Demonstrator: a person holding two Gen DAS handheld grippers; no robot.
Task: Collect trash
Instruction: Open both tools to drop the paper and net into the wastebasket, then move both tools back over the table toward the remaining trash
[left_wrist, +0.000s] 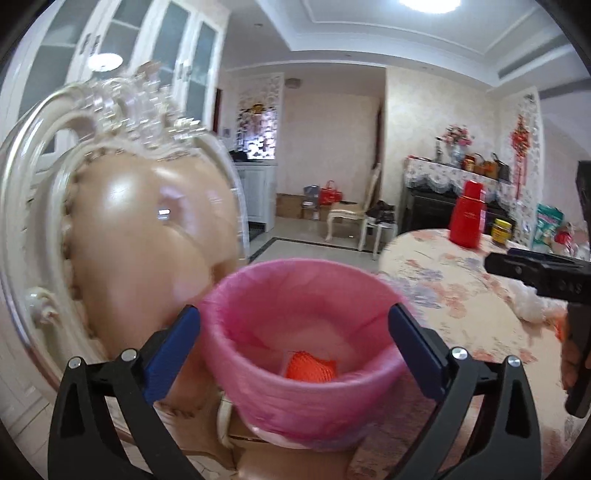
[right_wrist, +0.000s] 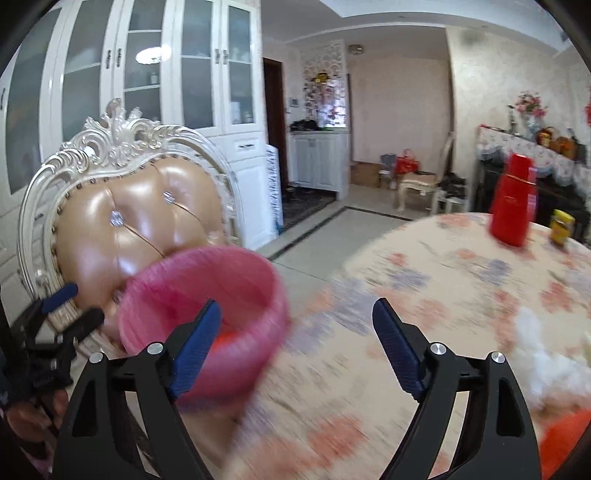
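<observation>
A bin lined with a pink bag (left_wrist: 295, 384) stands on the seat of a chair, and an orange net (left_wrist: 310, 367) lies inside it. My left gripper (left_wrist: 293, 314) hangs open just in front of the bin's rim, its blue pads clear of the liner. In the right wrist view the same bin (right_wrist: 236, 273) is at lower left, with the left gripper (right_wrist: 74, 306) beside it. My right gripper (right_wrist: 297, 306) is open and empty over the edge of the floral table (right_wrist: 424, 277). White crumpled trash (right_wrist: 546, 354) and something orange (right_wrist: 565, 432) lie on the table to its right.
The ornate chair back (left_wrist: 147, 229) rises close behind the bin. A red flask (right_wrist: 513, 199) and a yellow jar (right_wrist: 561, 227) stand at the table's far side. White cabinets (right_wrist: 207, 74) line the left wall. Tiled floor (right_wrist: 332, 229) lies beyond.
</observation>
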